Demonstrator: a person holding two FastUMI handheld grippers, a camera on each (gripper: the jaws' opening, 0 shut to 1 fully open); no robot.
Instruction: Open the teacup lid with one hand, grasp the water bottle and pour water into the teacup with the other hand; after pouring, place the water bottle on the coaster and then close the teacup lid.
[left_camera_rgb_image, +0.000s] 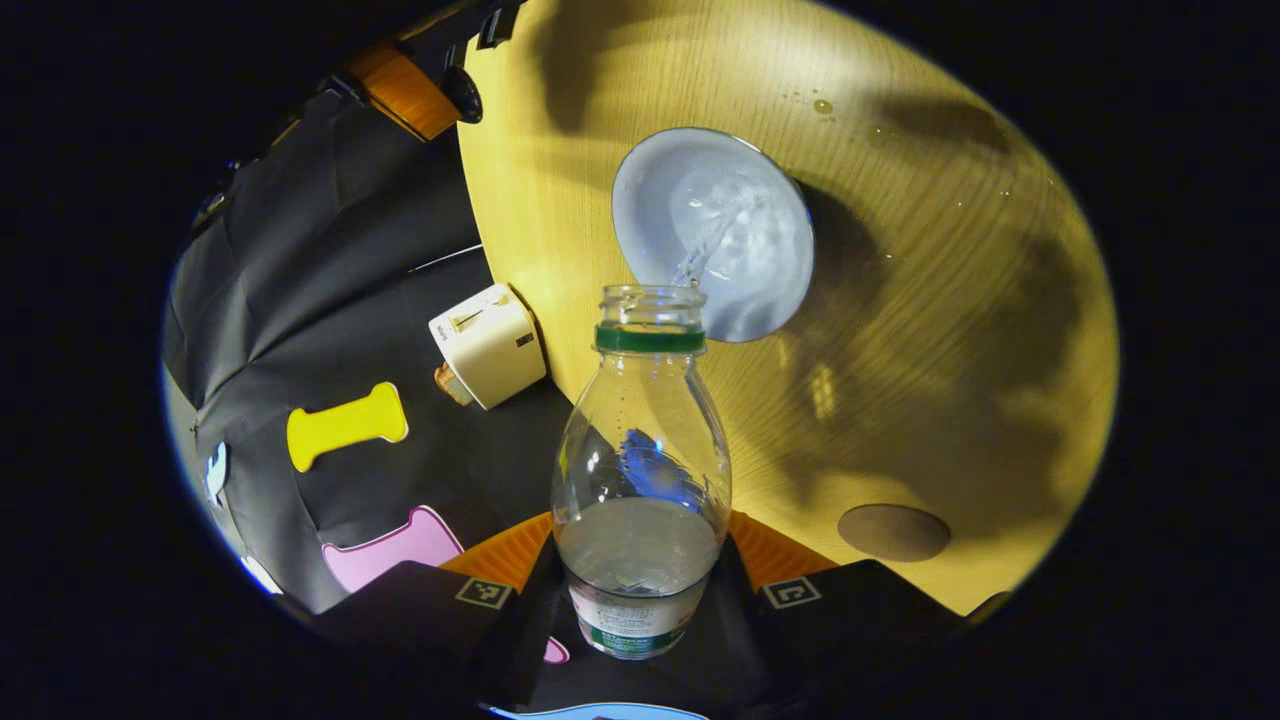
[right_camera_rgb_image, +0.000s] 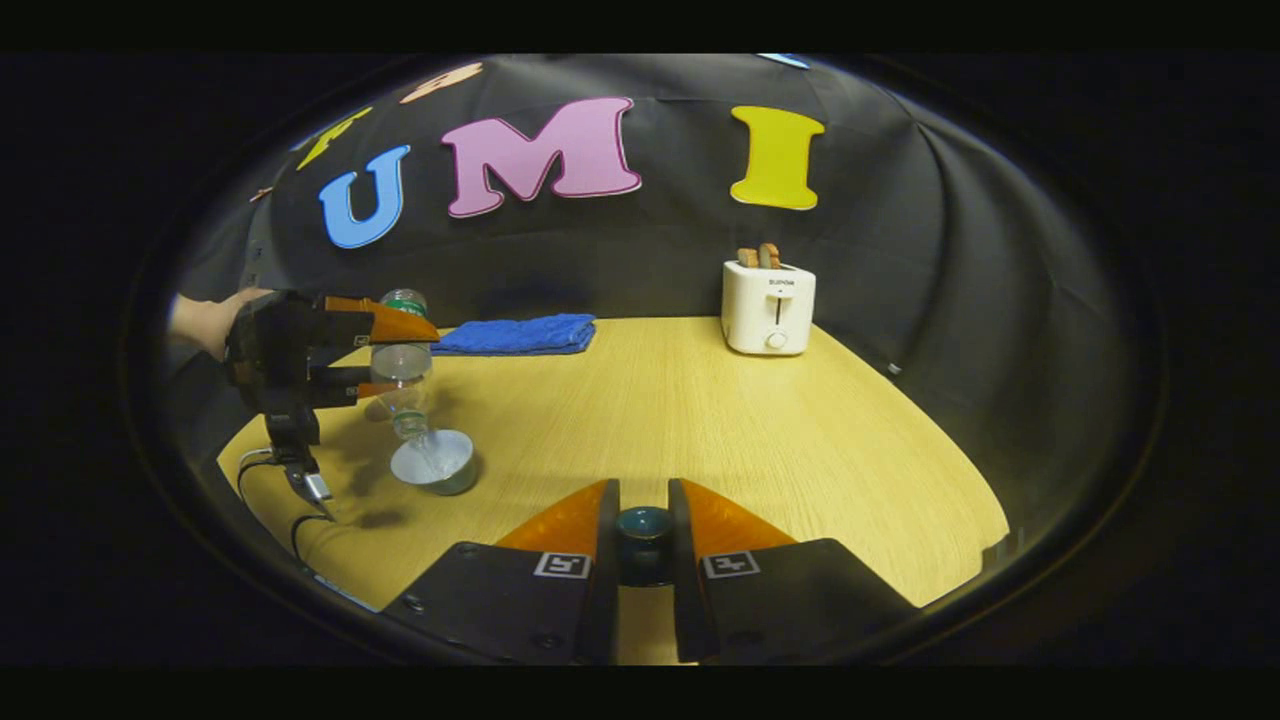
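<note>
In the left gripper view my left gripper (left_camera_rgb_image: 640, 565) is shut on a clear water bottle (left_camera_rgb_image: 641, 470) with a green neck ring. The bottle is uncapped and tipped forward, and a thin stream of water runs from its mouth into the open teacup (left_camera_rgb_image: 712, 232) on the wooden table. A round brown coaster (left_camera_rgb_image: 893, 531) lies bare to the right of the bottle. In the right gripper view my right gripper (right_camera_rgb_image: 643, 500) is shut on the dark teacup lid (right_camera_rgb_image: 643, 533), held above the table. Far left, the left gripper (right_camera_rgb_image: 405, 358) tilts the bottle (right_camera_rgb_image: 400, 372) over the teacup (right_camera_rgb_image: 436, 462).
A white toaster (right_camera_rgb_image: 768, 305) with bread in it stands at the back of the table (right_camera_rgb_image: 700, 420). A folded blue towel (right_camera_rgb_image: 518, 333) lies at the back left. A few water drops (left_camera_rgb_image: 822, 105) dot the wood beyond the cup. A cable (right_camera_rgb_image: 300, 485) hangs under the left gripper.
</note>
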